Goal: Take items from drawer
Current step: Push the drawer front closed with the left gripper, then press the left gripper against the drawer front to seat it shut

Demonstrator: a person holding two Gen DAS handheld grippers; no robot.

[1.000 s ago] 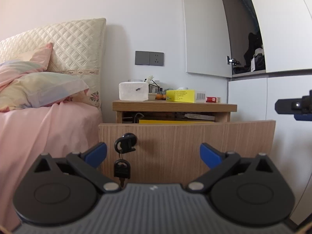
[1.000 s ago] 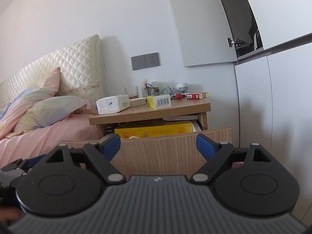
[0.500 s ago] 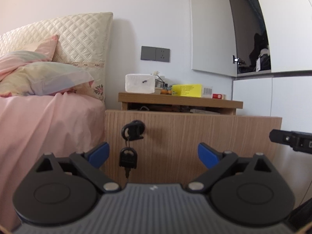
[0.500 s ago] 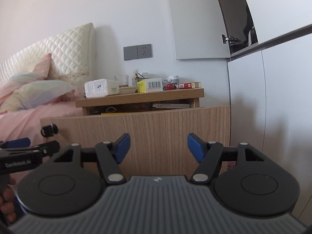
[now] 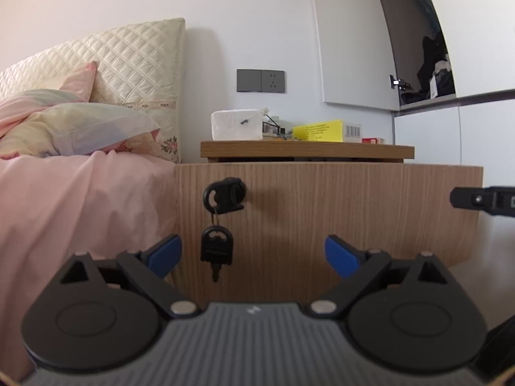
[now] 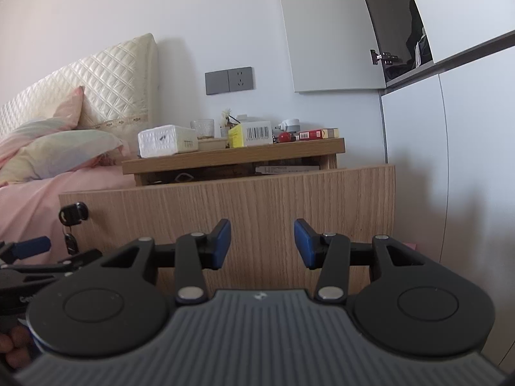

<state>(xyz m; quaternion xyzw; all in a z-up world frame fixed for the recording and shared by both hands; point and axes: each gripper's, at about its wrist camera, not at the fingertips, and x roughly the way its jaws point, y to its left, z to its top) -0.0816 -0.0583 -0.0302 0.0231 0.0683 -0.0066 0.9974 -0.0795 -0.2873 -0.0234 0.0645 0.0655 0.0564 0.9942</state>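
Change: both wrist views sit lower; drawer contents now hidden behind pale wood-grain drawer front [image 5: 322,212].
Left gripper [image 5: 252,254]: spread wide, empty.
Right gripper [image 6: 262,244]: partly apart, empty.
Reason: likely lining up below the rim.

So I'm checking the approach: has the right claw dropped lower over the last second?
Yes. The right claw sank: the drawer front now hides the drawer's contents, seen earlier.

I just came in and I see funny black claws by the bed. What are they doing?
A person holds two grippers in front of the pulled-out drawer of the bedside table. The left gripper is open near the keys hanging from the lock. The right gripper is open too, holding nothing. Nothing is out of the drawer yet.
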